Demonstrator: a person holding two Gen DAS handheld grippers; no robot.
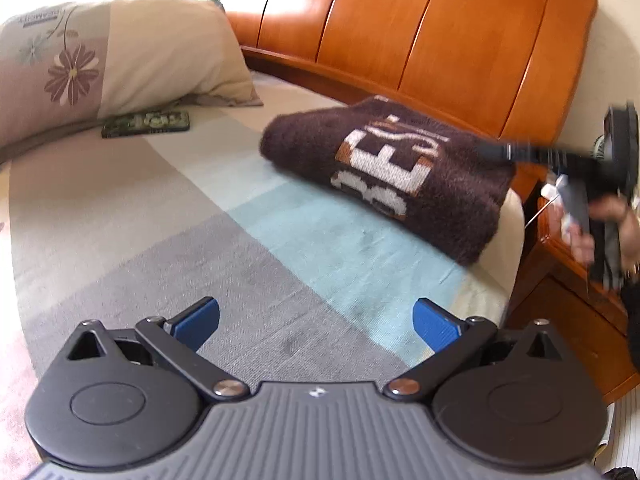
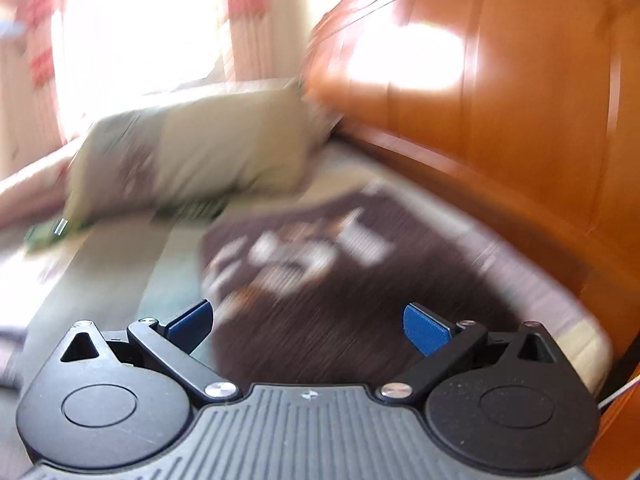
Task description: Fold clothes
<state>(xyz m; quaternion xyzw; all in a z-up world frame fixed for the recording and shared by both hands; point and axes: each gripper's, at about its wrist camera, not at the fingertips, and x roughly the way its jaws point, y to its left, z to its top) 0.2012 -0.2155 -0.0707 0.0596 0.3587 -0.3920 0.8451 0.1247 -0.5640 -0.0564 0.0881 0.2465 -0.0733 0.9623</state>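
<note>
Folded brown sweater [image 1: 392,172] lying on the striped bedsheet [image 1: 192,216], close under the wooden headboard [image 1: 420,36]. Left gripper [image 1: 316,326] spread wide, holding nothing; right gripper [image 2: 308,326] likewise wide, just above the sweater. Floral pillow [image 1: 100,60] and dark green box [image 1: 146,123] well apart to its left

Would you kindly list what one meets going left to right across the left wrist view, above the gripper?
Cream pillow with a purple flower print → flat dark green patterned case on the bed → folded dark brown fuzzy sweater with white letters → the blurred right gripper, seen from the side at the bed's edge.
</note>
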